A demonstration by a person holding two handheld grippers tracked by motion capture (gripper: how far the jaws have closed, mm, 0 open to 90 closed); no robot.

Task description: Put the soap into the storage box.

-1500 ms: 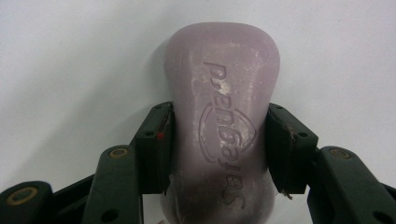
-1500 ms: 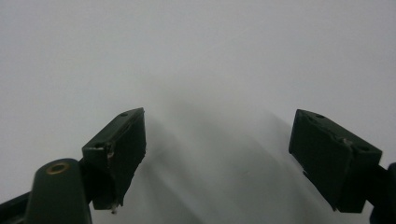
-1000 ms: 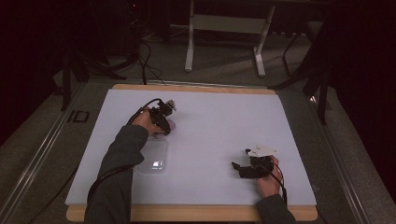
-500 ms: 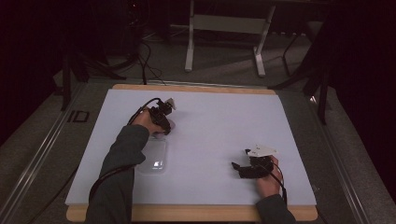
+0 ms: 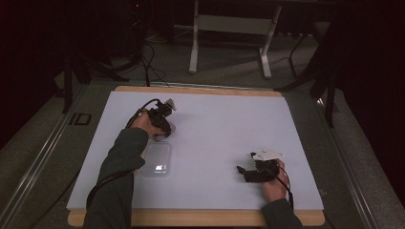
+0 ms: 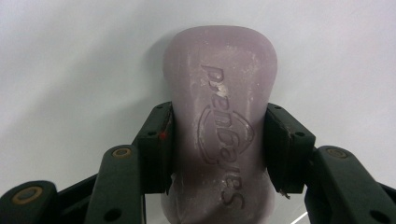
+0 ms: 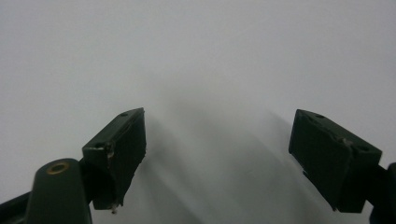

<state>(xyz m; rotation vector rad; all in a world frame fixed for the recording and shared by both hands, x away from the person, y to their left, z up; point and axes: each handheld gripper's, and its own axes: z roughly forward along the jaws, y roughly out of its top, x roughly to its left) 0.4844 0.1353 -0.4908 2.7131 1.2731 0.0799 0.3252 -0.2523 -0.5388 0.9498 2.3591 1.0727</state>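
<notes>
Surface: a white sheet (image 5: 224,138) covers a wooden-edged surface, its bare wood showing along the far and near edges.
Left tool: the left tool (image 6: 218,140) sits toward the far-left part of the surface, its jaws clamped on the sides of a soap bar.
Soap bar: the pale mauve soap bar (image 6: 219,116), embossed with lettering, lies flat on the white sheet between the jaws.
Clear tray: a clear plastic tray (image 5: 156,160) rests on the sheet just nearer the near edge than the left tool, beside the person's left sleeve (image 5: 119,176).
Right tool: the right tool (image 7: 217,154) rests near the near-right corner, its jaws spread wide apart over bare white sheet.
Room: dim, with a grey carpeted floor (image 5: 229,67), a white stand's legs (image 5: 229,45) beyond the far edge, and dark cables (image 5: 143,57) trailing at far left.
</notes>
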